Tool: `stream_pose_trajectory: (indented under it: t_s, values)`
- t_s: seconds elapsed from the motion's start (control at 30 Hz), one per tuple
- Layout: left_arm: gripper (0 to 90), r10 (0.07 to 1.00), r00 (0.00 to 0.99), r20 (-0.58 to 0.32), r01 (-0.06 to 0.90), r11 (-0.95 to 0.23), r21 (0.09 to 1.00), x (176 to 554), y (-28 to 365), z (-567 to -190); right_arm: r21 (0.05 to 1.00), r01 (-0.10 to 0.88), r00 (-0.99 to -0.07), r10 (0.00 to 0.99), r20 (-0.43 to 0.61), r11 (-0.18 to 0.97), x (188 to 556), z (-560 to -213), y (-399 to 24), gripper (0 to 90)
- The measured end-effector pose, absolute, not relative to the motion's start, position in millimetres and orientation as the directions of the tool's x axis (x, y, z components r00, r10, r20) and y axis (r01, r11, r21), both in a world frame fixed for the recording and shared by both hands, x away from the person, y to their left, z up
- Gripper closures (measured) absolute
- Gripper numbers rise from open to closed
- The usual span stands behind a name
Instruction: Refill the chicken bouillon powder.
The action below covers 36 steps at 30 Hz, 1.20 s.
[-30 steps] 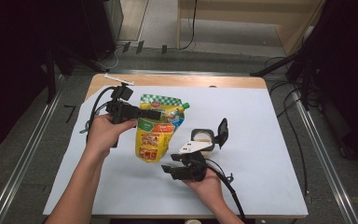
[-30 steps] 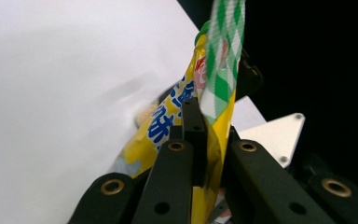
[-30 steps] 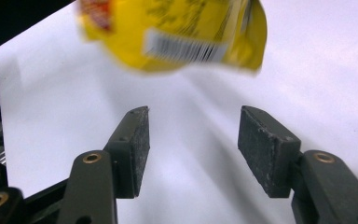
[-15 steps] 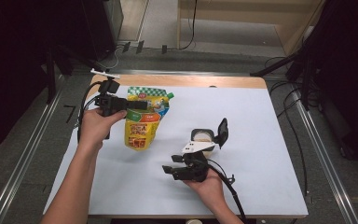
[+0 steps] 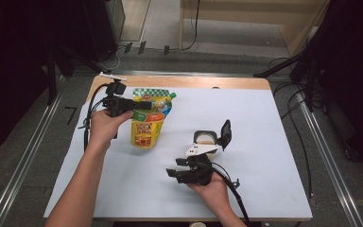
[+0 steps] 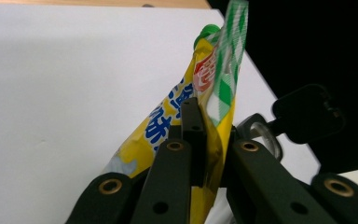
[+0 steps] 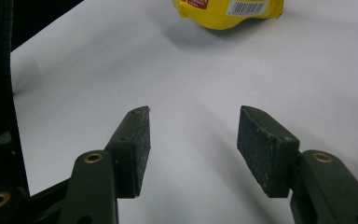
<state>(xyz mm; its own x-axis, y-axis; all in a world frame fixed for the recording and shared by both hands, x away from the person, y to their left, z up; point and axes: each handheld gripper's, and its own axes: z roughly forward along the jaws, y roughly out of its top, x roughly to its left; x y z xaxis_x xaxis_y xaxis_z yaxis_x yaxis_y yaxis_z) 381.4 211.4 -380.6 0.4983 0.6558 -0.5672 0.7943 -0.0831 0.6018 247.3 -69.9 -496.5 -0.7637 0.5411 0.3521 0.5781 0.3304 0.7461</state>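
Gripping one yellow pouch (image 5: 147,124), left gripper (image 5: 144,105)

one yellow pouch (image 5: 147,124), one white container (image 5: 205,139), two hand-held grippers

Counter (image 5: 264,84): from my remote seat I log a wooden top, bare wood showing along its far edge. White sheet (image 5: 274,123): I see it laid flat over nearly the whole top, up to the near edge. Yellow pouch (image 5: 147,128): I note its bottom end resting on the sheet at the far left. White container (image 5: 205,140): I see it near the middle, well apart from the pouch.
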Motion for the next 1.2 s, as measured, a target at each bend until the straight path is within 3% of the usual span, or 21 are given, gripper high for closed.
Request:
stream_pose_trajectory:
  t_s: [0.87,1.2]
  values:
    - [84.7,0.669,0.529,-0.522,0.766,-0.111,0.634,358,227,-381,0.760,0.543,-0.796,0.507,0.329,0.358,251,-490,-60,45.6]
    - [76.0,0.672,0.565,-0.478,0.739,-0.155,0.656,343,230,-376,0.768,0.531,-0.803,0.501,0.322,0.357,255,-486,-59,45.5]
